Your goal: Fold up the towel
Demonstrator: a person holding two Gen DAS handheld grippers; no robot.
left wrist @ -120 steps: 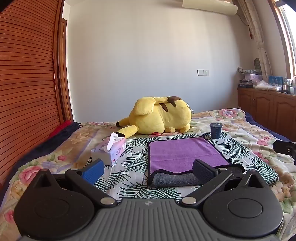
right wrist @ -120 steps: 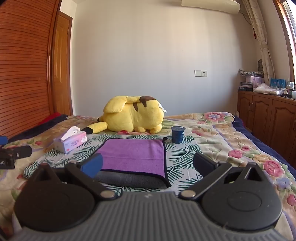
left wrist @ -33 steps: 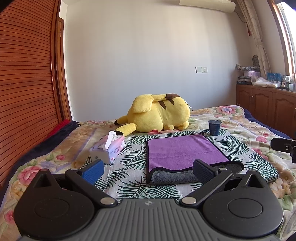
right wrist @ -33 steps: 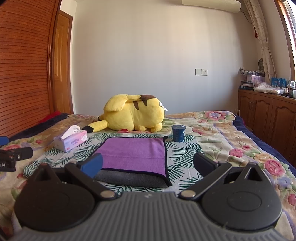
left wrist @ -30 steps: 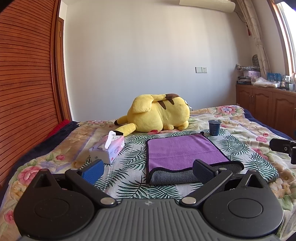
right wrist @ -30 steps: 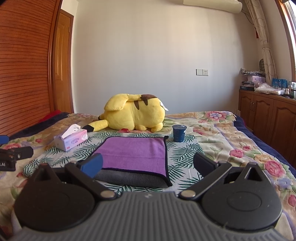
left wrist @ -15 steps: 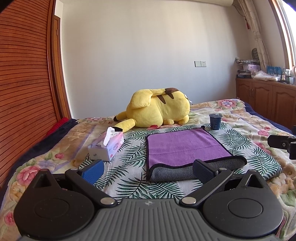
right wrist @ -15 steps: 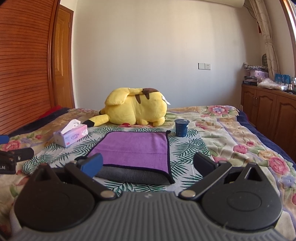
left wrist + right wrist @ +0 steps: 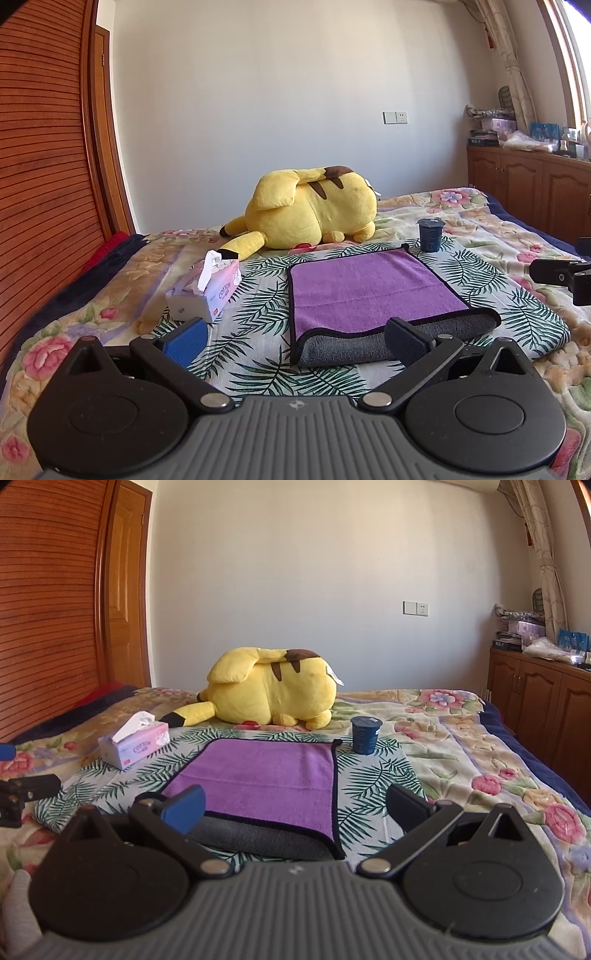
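Observation:
A purple towel [image 9: 369, 288] with a grey underside and dark edging lies folded on a leaf-print cloth on the bed; its grey fold faces me. It also shows in the right wrist view [image 9: 266, 775]. My left gripper [image 9: 291, 341] is open and empty, hovering just short of the towel's near edge. My right gripper [image 9: 295, 806] is open and empty, over the towel's near edge. The tip of the right gripper shows at the right of the left wrist view [image 9: 561, 275], and the tip of the left gripper at the left of the right wrist view [image 9: 26, 794].
A yellow plush toy [image 9: 310, 210] lies behind the towel. A tissue box [image 9: 207, 291] stands to the towel's left. A dark blue cup [image 9: 430, 234] stands at its far right corner. A wooden cabinet [image 9: 535, 184] lines the right wall.
Both views have tilted down slightly and drawn a little nearer the towel. Both grippers stay open and the towel has not moved.

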